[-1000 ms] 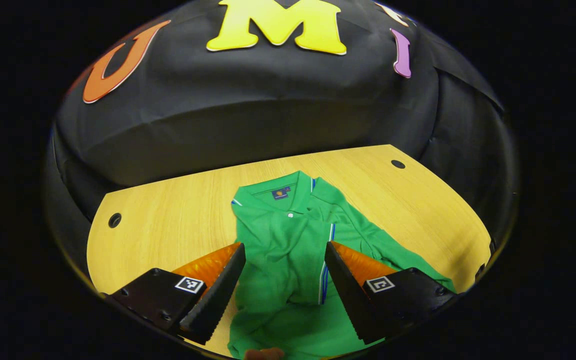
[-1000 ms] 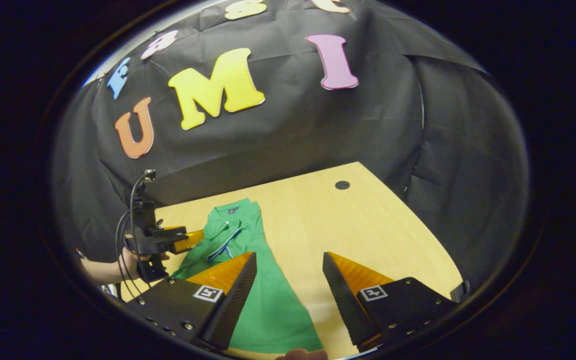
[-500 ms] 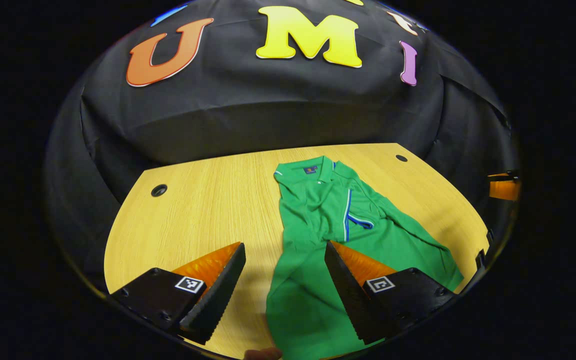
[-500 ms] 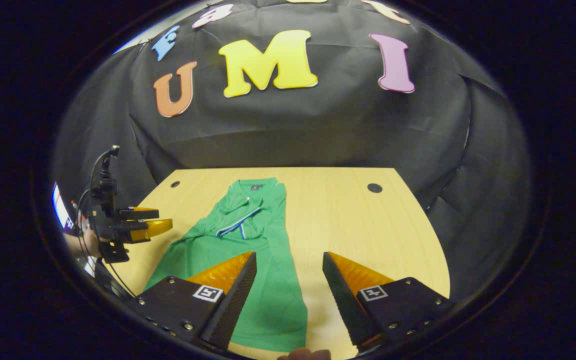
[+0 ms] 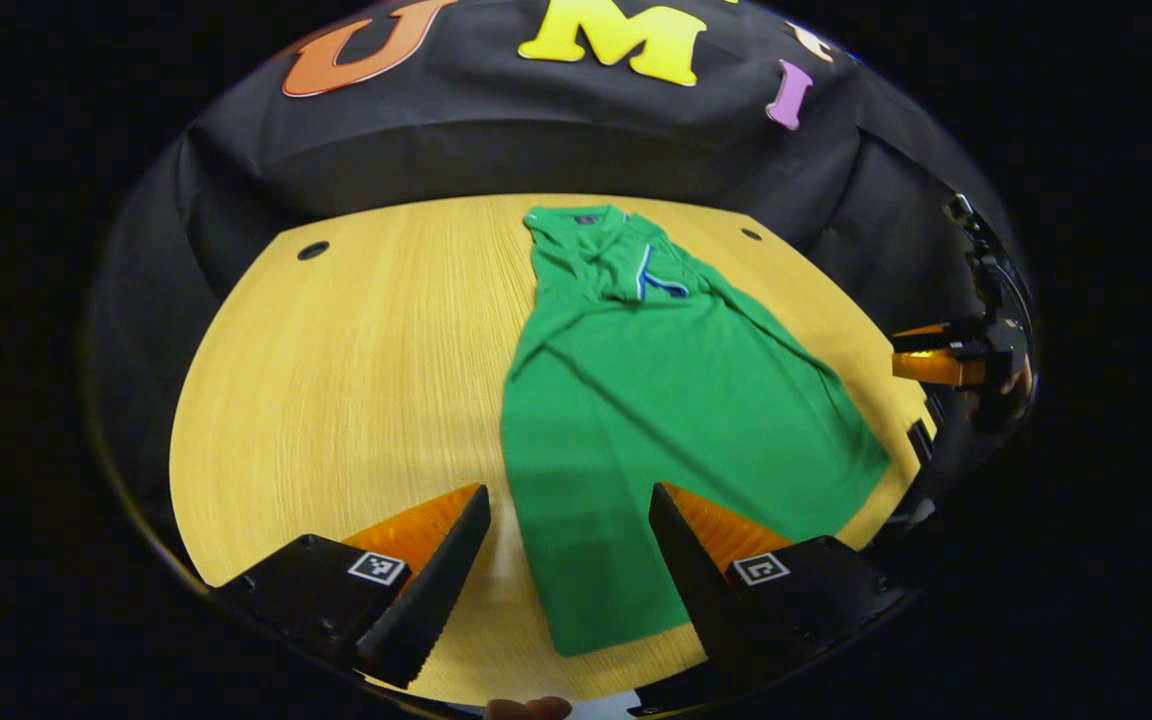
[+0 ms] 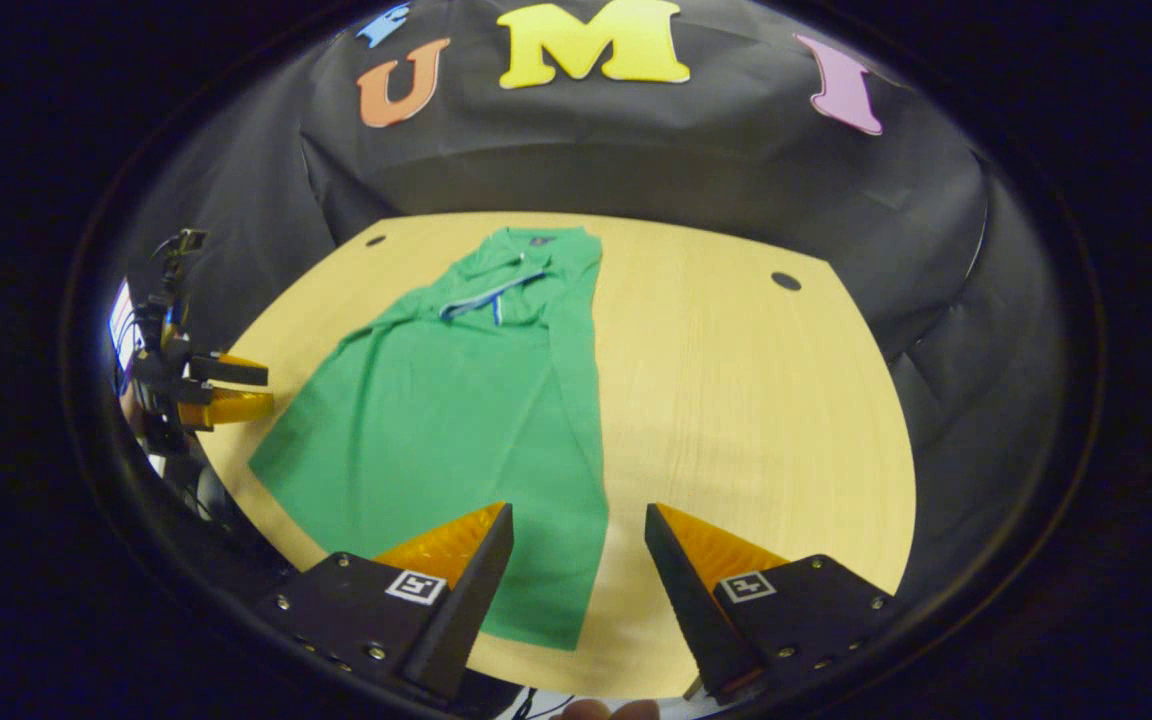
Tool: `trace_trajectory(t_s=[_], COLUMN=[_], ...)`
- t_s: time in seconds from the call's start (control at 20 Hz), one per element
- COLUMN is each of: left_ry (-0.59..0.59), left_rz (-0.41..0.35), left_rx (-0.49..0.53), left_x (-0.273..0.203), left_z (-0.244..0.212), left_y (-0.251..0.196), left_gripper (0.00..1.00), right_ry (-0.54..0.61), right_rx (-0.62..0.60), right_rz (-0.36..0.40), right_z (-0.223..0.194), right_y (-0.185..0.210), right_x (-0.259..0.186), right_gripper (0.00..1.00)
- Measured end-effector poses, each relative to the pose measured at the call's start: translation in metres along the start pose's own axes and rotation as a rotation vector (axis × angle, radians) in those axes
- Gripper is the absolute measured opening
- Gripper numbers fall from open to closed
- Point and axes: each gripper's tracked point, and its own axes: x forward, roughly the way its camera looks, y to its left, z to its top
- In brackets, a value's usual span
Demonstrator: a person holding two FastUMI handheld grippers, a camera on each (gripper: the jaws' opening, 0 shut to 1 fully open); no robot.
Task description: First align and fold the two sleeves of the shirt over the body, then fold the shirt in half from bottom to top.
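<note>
A green polo shirt point(image 5: 656, 400) lies flat on the wooden table point(image 5: 356, 350), collar at the far end and hem toward me. Its sleeves lie folded in over the chest, and a blue-and-white trim shows just below the collar. My left gripper point(image 5: 568, 490) hovers open above the hem's left part, holding nothing. In the right gripper view the shirt point(image 6: 466, 400) runs from the far collar to the near hem. My right gripper point(image 6: 578, 508) is open and empty over the hem's right corner. Each gripper appears in the other's view: the right gripper point(image 5: 946, 355) and the left gripper point(image 6: 211, 390).
The table point(image 6: 736, 400) has a round hole point(image 5: 313, 250) at the far left and a hole point(image 6: 786, 281) at the far right. Black cloth walls stand close behind and beside it. Bare wood lies on both sides of the shirt.
Both grippers have drawn back toward the table's near edge and tipped downward, so the whole shirt down to the hem now shows. Both have stayed open.
</note>
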Motion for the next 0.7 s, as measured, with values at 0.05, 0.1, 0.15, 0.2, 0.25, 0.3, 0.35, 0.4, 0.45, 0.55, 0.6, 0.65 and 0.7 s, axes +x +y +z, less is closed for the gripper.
trace_trajectory(t_s=[0.05, 0.1, 0.15, 0.2, 0.25, 0.3, 0.35, 0.4, 0.45, 0.55, 0.6, 0.65, 0.7], left_ry=[0.027, 0.048, 0.064, 0.079, 0.096, 0.104, 0.116, 0.128, 0.126, 0.129, 0.131, 0.133, 0.135], left_rz=[-0.016, -0.022, -0.028, -0.03, -0.037, -0.041, -0.037, -0.033, -0.028, -0.023, -0.02, -0.018, -0.012], left_rx=[0.007, 0.02, 0.037, 0.053, 0.065, 0.078, 0.088, 0.092, 0.094, 0.095, 0.098, 0.107, 0.117], left_x=[0.0, 0.0, -0.001, -0.001, -0.004, -0.005, -0.005, -0.006, -0.008, -0.007, -0.007, -0.008, -0.008], left_z=[-0.012, -0.022, -0.028, -0.033, -0.039, -0.04, -0.045, -0.046, -0.044, -0.045, -0.045, -0.045, -0.044], left_y=[-0.006, -0.009, -0.012, -0.012, -0.011, -0.009, -0.007, -0.005, -0.005, -0.007, -0.007, -0.006, -0.005], left_gripper=[1.0, 1.0, 1.0, 1.0, 1.0, 1.0, 1.0, 1.0, 1.0, 1.0, 1.0, 1.0, 1.0], right_ry=[0.039, 0.072, 0.097, 0.121, 0.134, 0.146, 0.16, 0.169, 0.175, 0.178, 0.182, 0.185, 0.192], right_rx=[-0.003, -0.012, -0.027, -0.045, -0.057, -0.069, -0.079, -0.089, -0.097, -0.108, -0.117, -0.129, -0.147], right_rz=[0.011, 0.02, 0.023, 0.02, 0.016, 0.02, 0.022, 0.026, 0.031, 0.048, 0.053, 0.054, 0.048], right_z=[-0.017, -0.031, -0.043, -0.054, -0.062, -0.068, -0.074, -0.078, -0.081, -0.085, -0.087, -0.09, -0.093], right_y=[0.002, 0.004, 0.005, 0.005, 0.003, 0.004, 0.005, 0.006, 0.009, 0.018, 0.022, 0.025, 0.028], right_x=[0.003, 0.005, 0.005, 0.006, 0.006, 0.008, 0.01, 0.011, 0.012, 0.014, 0.016, 0.018, 0.021], right_gripper=[0.84, 0.84, 0.83, 0.83, 0.83, 0.83, 0.84, 0.83, 0.84, 0.83, 0.83, 0.83, 0.83])
